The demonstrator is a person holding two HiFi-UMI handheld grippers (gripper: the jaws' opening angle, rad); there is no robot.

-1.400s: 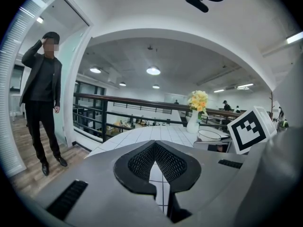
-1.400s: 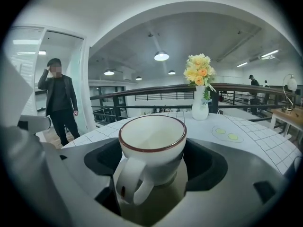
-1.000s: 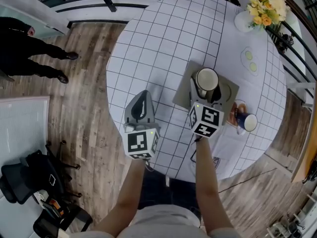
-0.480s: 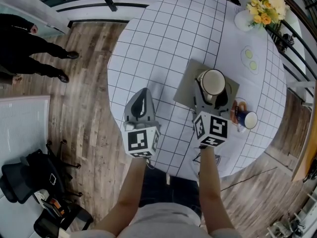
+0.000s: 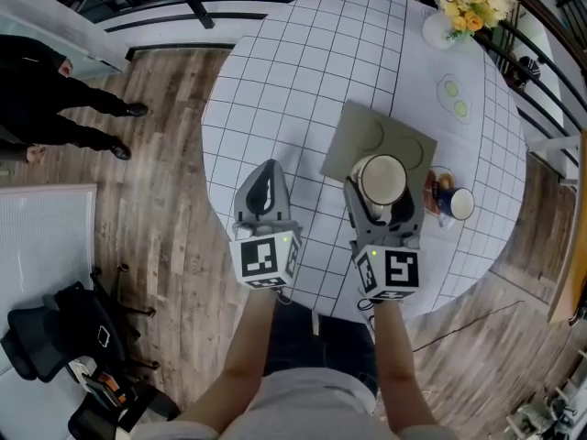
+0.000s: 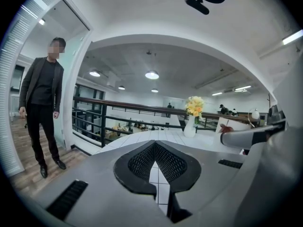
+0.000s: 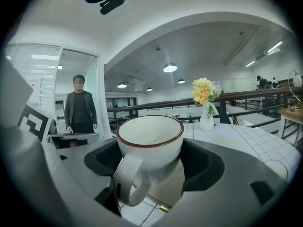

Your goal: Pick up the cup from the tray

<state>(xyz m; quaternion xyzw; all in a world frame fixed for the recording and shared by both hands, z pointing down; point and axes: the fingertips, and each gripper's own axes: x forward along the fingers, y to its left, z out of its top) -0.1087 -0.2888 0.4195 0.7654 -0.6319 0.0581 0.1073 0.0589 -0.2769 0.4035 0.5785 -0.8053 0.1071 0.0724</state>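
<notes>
A: So, where's the cup?
B: Between the jaws of the right hand-held gripper, which is clamped on its sides. In the right gripper view the handle points back toward the camera.
A: And the tray?
B: Flat on the checked tabletop. The cup is over its near edge, though I can't tell whether the base touches it.
A: The left hand-held gripper?
B: Closed on nothing, tips touching, over bare tabletop, well apart from the tray.
A: Anything else?
B: A vase of flowers at the far edge, and a mug near the tray's right corner
</notes>
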